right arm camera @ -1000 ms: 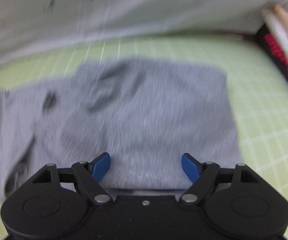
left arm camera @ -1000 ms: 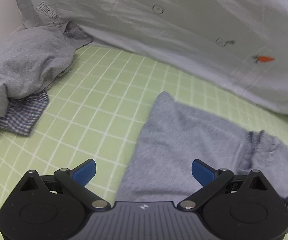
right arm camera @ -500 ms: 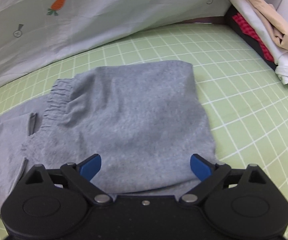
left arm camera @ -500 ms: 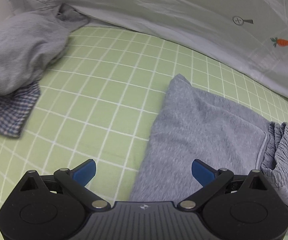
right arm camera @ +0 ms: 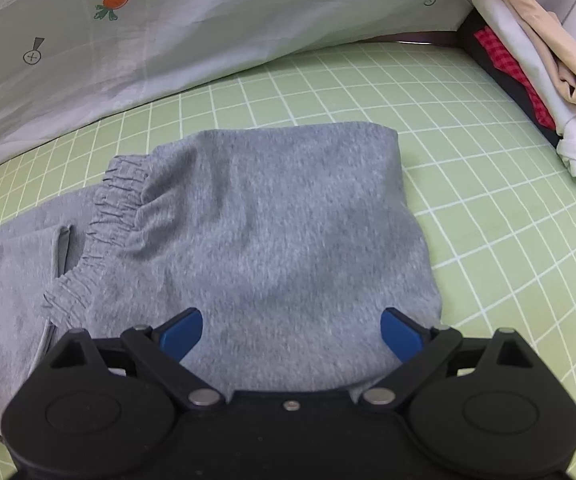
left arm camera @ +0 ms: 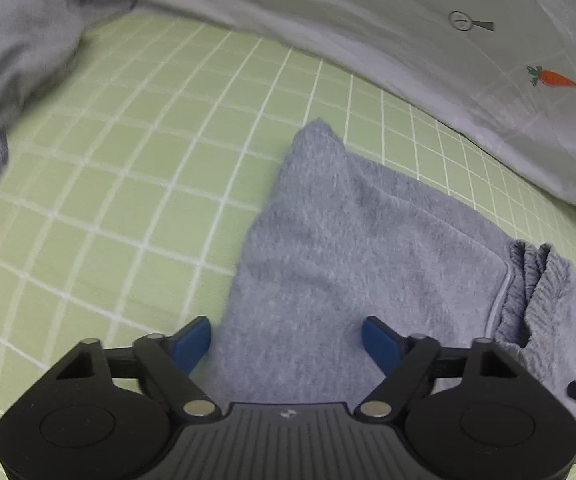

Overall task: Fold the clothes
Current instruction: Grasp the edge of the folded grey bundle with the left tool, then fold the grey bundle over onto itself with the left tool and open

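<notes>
Grey sweatpants lie folded on the green grid mat. Their elastic waistband shows at the right in the left wrist view. In the right wrist view the sweatpants fill the middle, with the waistband at the left. My left gripper is open and empty, low over the garment's left edge. My right gripper is open and empty over the garment's near right part.
A pale sheet with carrot prints hangs along the back; it also shows in the right wrist view. A crumpled grey garment lies at the far left. A stack of folded clothes sits at the right edge.
Both grippers have moved in closer over the sweatpants, which look larger now. The right view has gone from blurred to steady. Both grippers stay open.
</notes>
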Tool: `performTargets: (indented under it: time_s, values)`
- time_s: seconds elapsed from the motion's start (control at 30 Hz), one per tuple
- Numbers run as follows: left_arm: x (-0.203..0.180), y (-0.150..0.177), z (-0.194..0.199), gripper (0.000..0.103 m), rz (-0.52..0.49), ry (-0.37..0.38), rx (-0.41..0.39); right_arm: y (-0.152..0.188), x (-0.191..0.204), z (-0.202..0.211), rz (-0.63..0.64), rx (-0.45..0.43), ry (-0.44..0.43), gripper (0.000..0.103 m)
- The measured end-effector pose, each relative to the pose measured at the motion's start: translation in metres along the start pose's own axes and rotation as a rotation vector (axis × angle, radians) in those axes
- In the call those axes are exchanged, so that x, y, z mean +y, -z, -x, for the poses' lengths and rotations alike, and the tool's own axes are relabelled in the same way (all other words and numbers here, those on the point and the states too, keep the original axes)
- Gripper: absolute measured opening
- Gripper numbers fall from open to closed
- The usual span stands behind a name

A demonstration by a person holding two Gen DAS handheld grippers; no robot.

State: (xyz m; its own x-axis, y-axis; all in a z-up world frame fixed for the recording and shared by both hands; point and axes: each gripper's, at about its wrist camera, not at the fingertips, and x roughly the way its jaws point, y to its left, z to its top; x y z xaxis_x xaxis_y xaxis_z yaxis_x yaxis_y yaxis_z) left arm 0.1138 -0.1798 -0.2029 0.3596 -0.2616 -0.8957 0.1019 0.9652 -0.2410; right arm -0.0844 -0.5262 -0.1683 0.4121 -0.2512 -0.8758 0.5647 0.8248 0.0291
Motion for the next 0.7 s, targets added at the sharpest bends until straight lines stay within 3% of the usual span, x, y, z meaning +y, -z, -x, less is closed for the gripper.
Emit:
performTargets:
  time_s: [0.07, 0.1, 0.13, 0.23, 0.3, 0.43, 0.57, 0.7]
  values:
    - [-0.002, 0.0, 0.001, 0.05, -0.005, -0.02, 0.006, 0.001, -0.004, 0.003, -0.026, -0.007, -0.01, 0.097]
    - [0.001, 0.0, 0.002, 0.029, 0.021, -0.003, 0.017, 0.001, -0.006, 0.005, -0.037, -0.013, -0.014, 0.097]
    - [0.003, 0.001, 0.002, 0.017, 0.049, 0.017, 0.029, 0.001, -0.008, 0.008, -0.045, -0.02, -0.017, 0.097]
    - [0.009, 0.0, 0.009, 0.014, 0.127, 0.096, 0.038, 0.003, -0.017, 0.016, -0.086, -0.043, -0.034, 0.097]
    - [0.003, -0.002, 0.023, 0.014, 0.116, 0.123, 0.015, 0.007, -0.027, 0.021, -0.123, -0.055, -0.056, 0.097]
    - [-0.017, -0.007, 0.053, 0.013, 0.121, 0.244, -0.03, 0.015, -0.052, 0.03, -0.203, -0.078, -0.105, 0.097]
    - [-0.063, -0.01, 0.078, 0.013, 0.055, 0.31, -0.077, 0.024, -0.076, 0.04, -0.283, -0.1, -0.155, 0.097]
    - [-0.127, -0.003, 0.084, 0.013, -0.012, 0.417, -0.07, 0.033, -0.109, 0.043, -0.35, -0.104, -0.183, 0.097]
